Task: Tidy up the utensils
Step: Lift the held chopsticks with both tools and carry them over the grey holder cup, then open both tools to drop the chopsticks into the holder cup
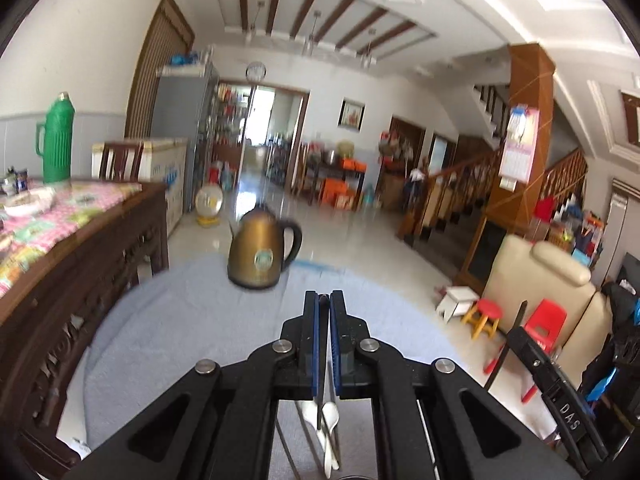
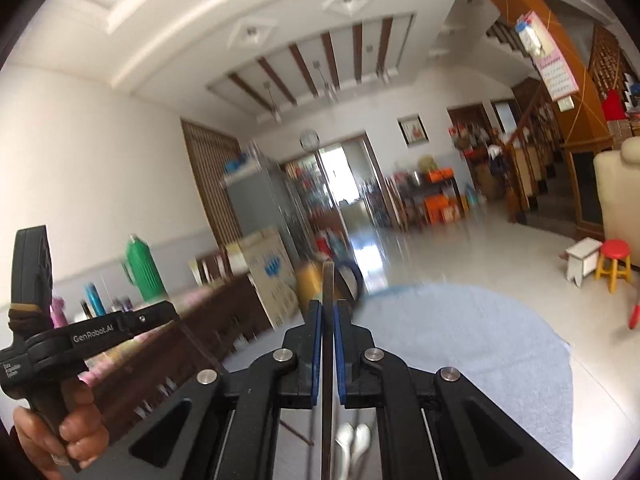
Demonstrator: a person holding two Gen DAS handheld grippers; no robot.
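My left gripper [image 1: 324,300] is shut on a thin dark utensil handle that hangs down between its blue pads; below it a white spoon [image 1: 330,416] and a metal utensil [image 1: 307,412] show. My right gripper [image 2: 327,306] is shut on a long flat metal utensil handle [image 2: 327,280] that sticks up past the fingertips. Two white spoons [image 2: 354,438] lie below it. Both grippers are held above a table with a light blue cloth [image 1: 192,320], which also shows in the right wrist view [image 2: 460,340].
A bronze kettle [image 1: 260,254] stands at the far edge of the cloth. A dark wooden table [image 1: 80,248] with a pink cover and a green thermos [image 1: 58,138] is at the left. My left gripper's handle [image 2: 60,340] shows at the left of the right wrist view.
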